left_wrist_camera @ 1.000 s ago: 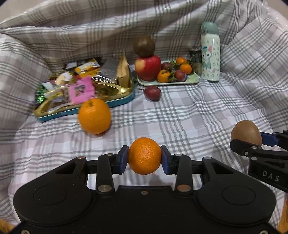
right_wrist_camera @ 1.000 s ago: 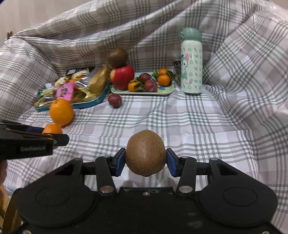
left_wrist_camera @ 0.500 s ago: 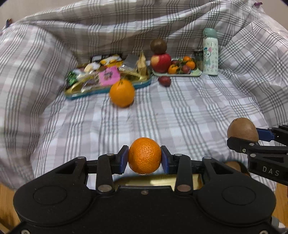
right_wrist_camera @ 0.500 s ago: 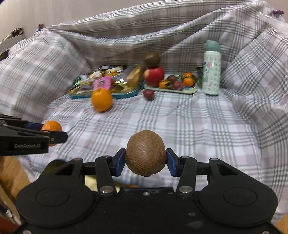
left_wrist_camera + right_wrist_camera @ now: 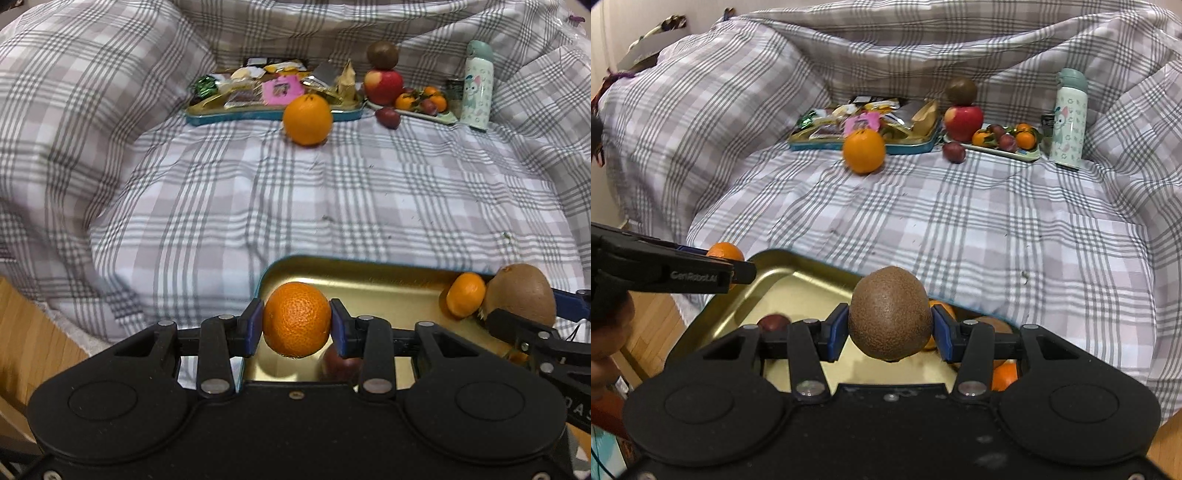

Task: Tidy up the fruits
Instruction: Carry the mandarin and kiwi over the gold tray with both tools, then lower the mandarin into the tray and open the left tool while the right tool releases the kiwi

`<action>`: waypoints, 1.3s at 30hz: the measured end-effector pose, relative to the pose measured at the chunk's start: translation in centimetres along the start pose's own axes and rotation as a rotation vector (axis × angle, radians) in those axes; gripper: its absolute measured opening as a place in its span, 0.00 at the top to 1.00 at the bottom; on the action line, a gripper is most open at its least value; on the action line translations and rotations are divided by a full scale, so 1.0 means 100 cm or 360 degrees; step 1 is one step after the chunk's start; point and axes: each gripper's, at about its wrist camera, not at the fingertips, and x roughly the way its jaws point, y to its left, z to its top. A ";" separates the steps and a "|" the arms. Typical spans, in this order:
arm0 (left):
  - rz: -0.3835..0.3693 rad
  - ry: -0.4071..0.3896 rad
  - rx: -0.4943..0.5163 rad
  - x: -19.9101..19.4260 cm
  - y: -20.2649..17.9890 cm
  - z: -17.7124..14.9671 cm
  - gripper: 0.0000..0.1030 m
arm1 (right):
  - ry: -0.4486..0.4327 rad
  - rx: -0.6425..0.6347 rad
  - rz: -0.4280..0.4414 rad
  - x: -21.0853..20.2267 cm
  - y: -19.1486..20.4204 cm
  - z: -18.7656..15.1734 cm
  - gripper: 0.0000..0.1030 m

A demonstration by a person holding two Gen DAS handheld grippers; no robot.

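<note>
Plaid bedding (image 5: 332, 206), wooden floor (image 5: 33, 343)

Soft, even indoor light, no hard shadows. Gold tray (image 5: 373, 284) near the cameras carries dull glare and reflections. Fisheye bends the plaid cloth (image 5: 997, 229) at the edges. Slight motion blur at left margins; far fruit soft.

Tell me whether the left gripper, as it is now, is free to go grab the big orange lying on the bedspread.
Probably not yet. The way across the bedspread to the big orange looks clear, but the left gripper has its jaws shut on a mandarin, which it would first have to drop into the gold tray.
</note>
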 end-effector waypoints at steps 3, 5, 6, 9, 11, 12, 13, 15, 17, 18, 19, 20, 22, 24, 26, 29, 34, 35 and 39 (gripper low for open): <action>0.0012 0.0006 0.0003 -0.001 0.000 -0.008 0.55 | 0.0023 -0.0022 0.0011 0.000 0.005 -0.005 0.53; 0.0011 0.0017 -0.0008 0.000 0.001 -0.011 0.55 | 0.0046 -0.0039 0.0016 0.003 0.007 -0.008 0.53; 0.0009 0.0026 -0.0014 0.001 0.002 -0.013 0.55 | 0.0058 -0.0046 0.0019 0.004 0.009 -0.010 0.53; 0.0013 0.0049 -0.0015 0.006 0.002 -0.016 0.55 | 0.0098 -0.0059 0.0028 0.010 0.011 -0.016 0.53; 0.0020 0.0062 -0.0009 0.009 0.002 -0.018 0.55 | 0.0122 -0.0063 0.0027 0.014 0.013 -0.018 0.53; 0.0019 0.0068 -0.0007 0.010 0.002 -0.019 0.55 | 0.0132 -0.0064 0.0027 0.015 0.013 -0.019 0.53; 0.0014 0.0074 -0.0007 0.010 0.002 -0.019 0.55 | 0.0142 -0.0065 0.0027 0.017 0.013 -0.020 0.53; -0.0001 0.0083 -0.0011 0.011 0.002 -0.021 0.55 | 0.0157 -0.0065 0.0026 0.018 0.013 -0.022 0.53; -0.0014 0.0070 -0.0012 0.009 0.002 -0.022 0.55 | 0.0177 -0.0067 0.0018 0.021 0.013 -0.024 0.53; -0.0020 0.0061 -0.0012 0.007 0.002 -0.022 0.55 | 0.0182 -0.0066 0.0012 0.022 0.013 -0.024 0.53; -0.0025 0.0052 -0.0013 0.006 0.002 -0.021 0.55 | 0.0186 -0.0067 0.0009 0.022 0.013 -0.024 0.53; -0.0026 0.0044 -0.0016 0.004 0.002 -0.021 0.55 | 0.0190 -0.0070 0.0006 0.023 0.013 -0.025 0.52; -0.0019 0.0045 -0.0021 0.004 0.001 -0.021 0.55 | 0.0195 -0.0068 0.0005 0.023 0.013 -0.025 0.52; -0.0023 0.0055 -0.0032 0.005 0.002 -0.020 0.55 | 0.0203 -0.0063 0.0004 0.024 0.012 -0.026 0.52; -0.0030 0.0067 -0.0044 0.006 0.003 -0.021 0.55 | 0.0210 -0.0057 0.0004 0.025 0.011 -0.026 0.52; -0.0026 0.0074 -0.0044 0.006 0.002 -0.022 0.55 | 0.0219 -0.0056 0.0001 0.026 0.011 -0.027 0.52; -0.0027 0.0071 -0.0030 0.004 0.000 -0.023 0.55 | 0.0237 -0.0049 0.0001 0.028 0.010 -0.026 0.52; -0.0027 0.0069 -0.0027 0.003 0.000 -0.023 0.55 | 0.0228 -0.0046 0.0003 0.027 0.010 -0.026 0.53; -0.0013 0.0060 -0.0010 0.002 -0.003 -0.023 0.55 | 0.0162 -0.0056 -0.0012 0.021 0.010 -0.020 0.53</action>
